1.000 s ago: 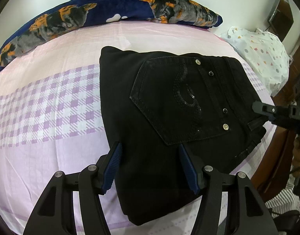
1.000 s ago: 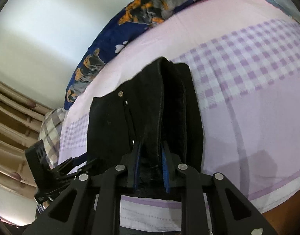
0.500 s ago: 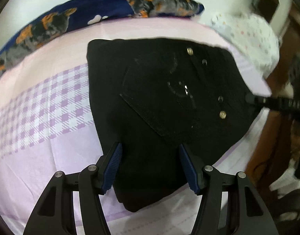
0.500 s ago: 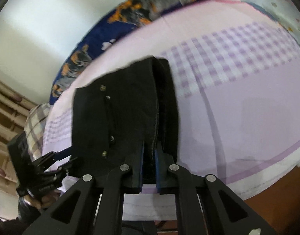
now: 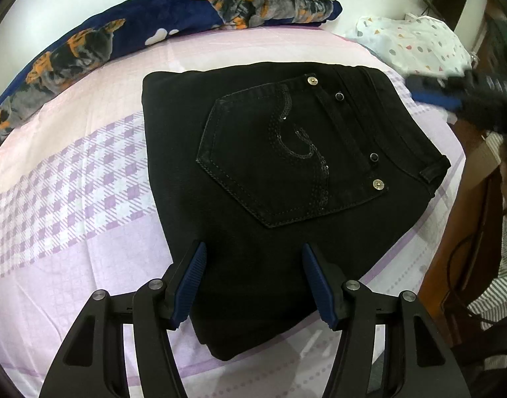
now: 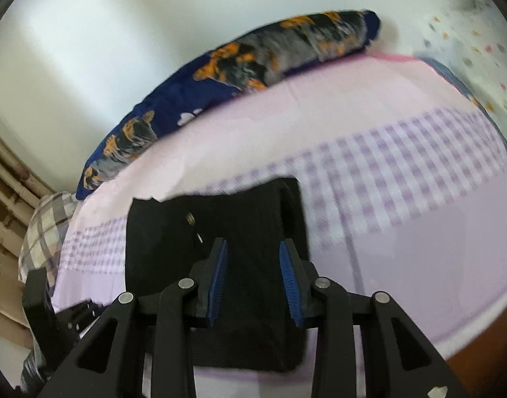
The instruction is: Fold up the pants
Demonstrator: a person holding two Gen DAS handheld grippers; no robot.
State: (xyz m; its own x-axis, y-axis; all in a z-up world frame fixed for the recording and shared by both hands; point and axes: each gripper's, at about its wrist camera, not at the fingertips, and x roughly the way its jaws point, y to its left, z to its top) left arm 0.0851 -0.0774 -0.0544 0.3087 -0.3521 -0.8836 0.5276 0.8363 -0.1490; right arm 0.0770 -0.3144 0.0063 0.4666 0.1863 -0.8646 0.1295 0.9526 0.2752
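Observation:
The black pants (image 5: 286,172) lie folded into a compact rectangle on the pink and purple checked bed sheet (image 5: 71,179), back pocket with sequin pattern facing up. My left gripper (image 5: 253,278) is open and empty, hovering over the near edge of the pants. My right gripper (image 6: 253,278) is open and empty above the pants (image 6: 220,232), its jaws apart and holding nothing. It also shows blurred at the right of the left wrist view (image 5: 462,96).
A navy pillow with orange and grey animal print (image 5: 154,23) lies along the far side of the bed. A white spotted cloth (image 5: 416,46) lies at the far right. The bed's wooden edge (image 5: 465,232) is at right. A plaid cloth (image 6: 44,232) lies at left.
My right gripper opened and let go of the pants' edge, then lifted away. The pants now lie flat. My left gripper stayed open over them.

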